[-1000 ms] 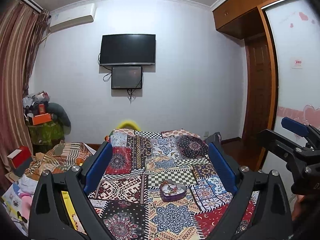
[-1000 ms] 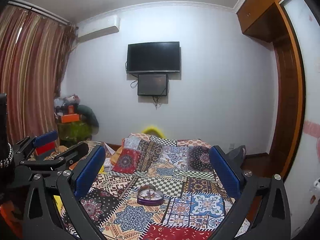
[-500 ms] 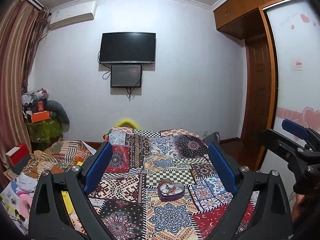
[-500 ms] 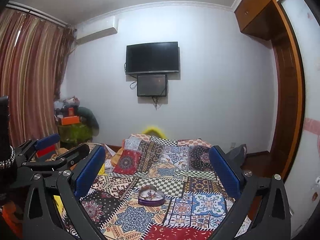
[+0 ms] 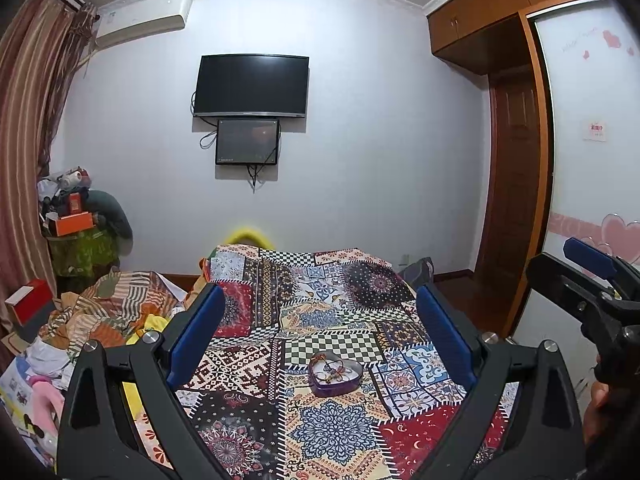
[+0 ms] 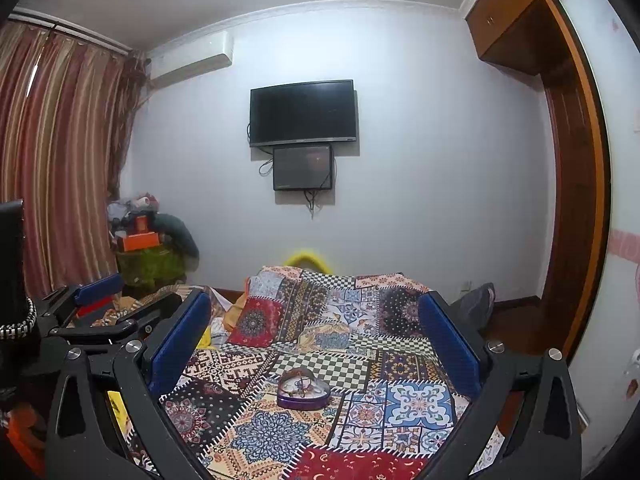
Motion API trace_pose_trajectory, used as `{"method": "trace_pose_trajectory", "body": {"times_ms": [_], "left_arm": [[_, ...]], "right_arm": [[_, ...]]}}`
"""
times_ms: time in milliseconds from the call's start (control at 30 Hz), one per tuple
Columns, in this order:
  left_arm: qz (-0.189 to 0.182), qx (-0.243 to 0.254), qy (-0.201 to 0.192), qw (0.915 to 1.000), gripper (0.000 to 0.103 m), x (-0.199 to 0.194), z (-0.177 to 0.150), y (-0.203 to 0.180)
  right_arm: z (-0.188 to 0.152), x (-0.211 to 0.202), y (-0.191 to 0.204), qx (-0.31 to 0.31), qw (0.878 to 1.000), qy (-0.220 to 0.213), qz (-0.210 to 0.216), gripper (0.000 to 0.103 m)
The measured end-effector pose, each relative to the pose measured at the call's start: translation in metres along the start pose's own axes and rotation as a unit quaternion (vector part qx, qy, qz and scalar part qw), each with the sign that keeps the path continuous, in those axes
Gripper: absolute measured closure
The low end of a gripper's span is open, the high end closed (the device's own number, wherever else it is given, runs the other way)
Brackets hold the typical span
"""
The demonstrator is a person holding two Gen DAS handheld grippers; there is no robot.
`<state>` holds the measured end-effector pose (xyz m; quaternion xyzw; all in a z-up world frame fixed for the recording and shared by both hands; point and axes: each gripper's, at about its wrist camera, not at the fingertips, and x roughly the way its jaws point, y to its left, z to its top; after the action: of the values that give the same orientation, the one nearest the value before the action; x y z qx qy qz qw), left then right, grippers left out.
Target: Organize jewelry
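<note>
Even, cool indoor light, soft shadows, sharp focus, strong fisheye bending and dark vignetted corners in both views.

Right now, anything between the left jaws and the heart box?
Nothing but bare patchwork quilt. The left wrist view shows the heart box ahead of the open left gripper, untouched.

the patchwork cloth (image 5: 332, 432) on the bed looks matt and woven, printed in many patterns. on it sits a heart-shaped tin (image 5: 335, 374), purple outside, with a shiny metal inside. the left gripper (image 5: 320, 332) is matt black plastic with blue rubbery pads and bright metal screw heads. beyond the tin, a glossy black screen (image 5: 251, 86) hangs on the smooth wall; right of it, varnished wood cabinets (image 5: 492, 4).
</note>
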<state>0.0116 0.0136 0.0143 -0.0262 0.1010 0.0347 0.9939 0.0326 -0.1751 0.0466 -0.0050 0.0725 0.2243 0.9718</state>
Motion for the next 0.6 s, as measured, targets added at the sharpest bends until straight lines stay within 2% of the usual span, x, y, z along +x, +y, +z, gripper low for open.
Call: {"method": "trace_pose_trajectory", "body": {"times_ms": [600], "left_arm": [[-0.015, 0.0, 0.012, 0.9998, 0.006, 0.0045, -0.0031, -0.002]], "right_arm": [[-0.0003, 0.0011, -0.0026, 0.006, 1.0, 0.002, -0.003, 0.0]]}}
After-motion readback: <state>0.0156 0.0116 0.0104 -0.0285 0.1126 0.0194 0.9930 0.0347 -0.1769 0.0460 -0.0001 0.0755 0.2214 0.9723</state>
